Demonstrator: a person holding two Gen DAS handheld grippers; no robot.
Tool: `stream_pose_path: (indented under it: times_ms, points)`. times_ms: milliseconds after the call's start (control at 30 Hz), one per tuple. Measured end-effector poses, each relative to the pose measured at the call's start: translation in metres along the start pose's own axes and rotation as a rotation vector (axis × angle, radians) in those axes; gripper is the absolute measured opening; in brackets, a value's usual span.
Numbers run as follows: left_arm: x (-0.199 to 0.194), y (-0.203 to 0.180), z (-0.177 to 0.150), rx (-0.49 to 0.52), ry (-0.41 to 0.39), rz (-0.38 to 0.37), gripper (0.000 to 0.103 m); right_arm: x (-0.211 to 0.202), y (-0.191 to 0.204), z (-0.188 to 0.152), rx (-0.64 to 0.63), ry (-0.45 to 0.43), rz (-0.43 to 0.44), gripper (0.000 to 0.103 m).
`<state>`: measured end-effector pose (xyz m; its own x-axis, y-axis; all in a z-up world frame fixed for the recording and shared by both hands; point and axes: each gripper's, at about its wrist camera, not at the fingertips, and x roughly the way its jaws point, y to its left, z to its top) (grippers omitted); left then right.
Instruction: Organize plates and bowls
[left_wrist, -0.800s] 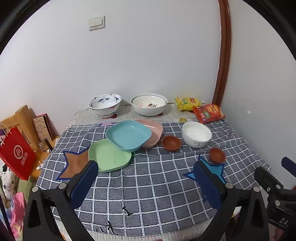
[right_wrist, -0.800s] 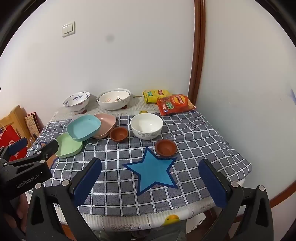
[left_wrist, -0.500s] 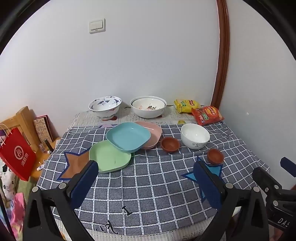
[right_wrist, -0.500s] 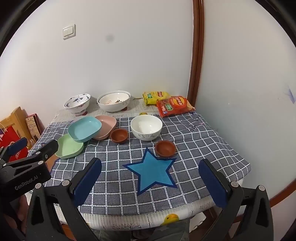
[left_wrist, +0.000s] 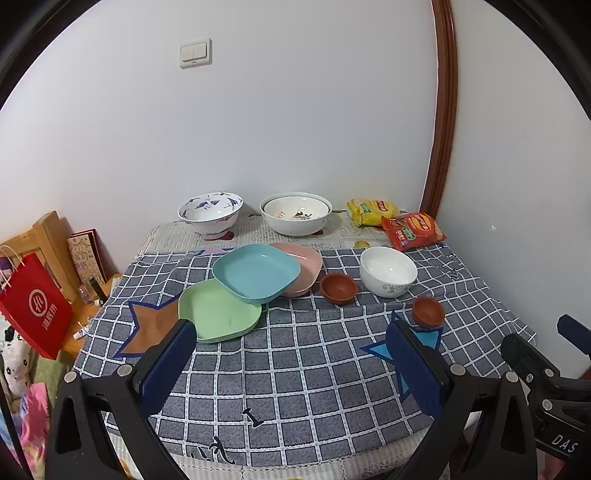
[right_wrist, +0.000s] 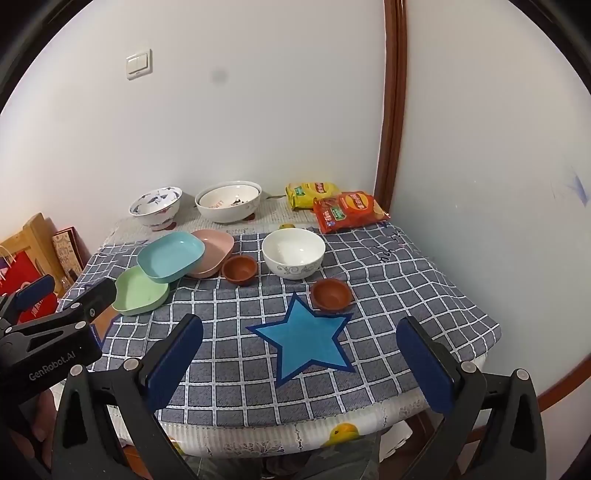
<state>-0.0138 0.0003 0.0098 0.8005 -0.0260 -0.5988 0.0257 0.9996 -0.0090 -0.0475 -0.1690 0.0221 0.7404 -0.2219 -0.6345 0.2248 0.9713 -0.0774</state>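
Note:
On the checked tablecloth a blue plate (left_wrist: 256, 272) leans across a green plate (left_wrist: 218, 311) and a pink plate (left_wrist: 304, 258). Two small brown bowls (left_wrist: 338, 289) (left_wrist: 427, 311) and a white bowl (left_wrist: 388, 270) stand to their right. A blue-patterned bowl (left_wrist: 210, 212) and a large white bowl (left_wrist: 295, 212) stand at the back. The same dishes show in the right wrist view: blue plate (right_wrist: 170, 256), white bowl (right_wrist: 293, 252), brown bowl (right_wrist: 331, 293). My left gripper (left_wrist: 291, 363) and my right gripper (right_wrist: 301, 363) are open and empty above the table's near edge.
Yellow (left_wrist: 371, 211) and red (left_wrist: 413, 230) snack bags lie at the back right corner by the wall. A blue star patch (right_wrist: 303, 338) marks the cloth. A red paper bag (left_wrist: 35, 306) and a wooden frame (left_wrist: 44, 236) stand left of the table.
Both grippers have drawn slightly back and up from the table; the dishes look a little smaller and lower. Nothing on the table has moved.

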Motion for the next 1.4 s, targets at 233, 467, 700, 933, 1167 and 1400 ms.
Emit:
stream_pose_path:
  times_ms: [233, 467, 700, 933, 1167, 1400]
  points:
    - [-0.0002, -0.0002, -0.0007, 0.001, -0.001, 0.000, 0.103, -0.0003, -0.0004, -0.0015, 0.006, -0.002, 0.002, 0.103]
    - [-0.0004, 0.0002, -0.0007, 0.001, -0.001, 0.002, 0.103, -0.0001, -0.0010, -0.0023, 0.007, -0.003, 0.003, 0.103]
    - [-0.0014, 0.0007, -0.0011, 0.003, -0.004, 0.002, 0.103, -0.0008, -0.0009, -0.0018, 0.011, -0.004, 0.004, 0.103]
    - [-0.0026, 0.0004, -0.0016, 0.005, -0.004, 0.003, 0.103, -0.0030, -0.0005, -0.0039, 0.012, -0.008, 0.003, 0.103]
    - [-0.0040, 0.0006, -0.0007, 0.009, -0.001, 0.005, 0.103, -0.0030, -0.0004, -0.0040, 0.012, -0.010, 0.005, 0.103]
    - [-0.0031, -0.0022, -0.0032, 0.009, -0.001, 0.011, 0.103, -0.0033, -0.0002, -0.0041, 0.012, -0.012, 0.006, 0.103]
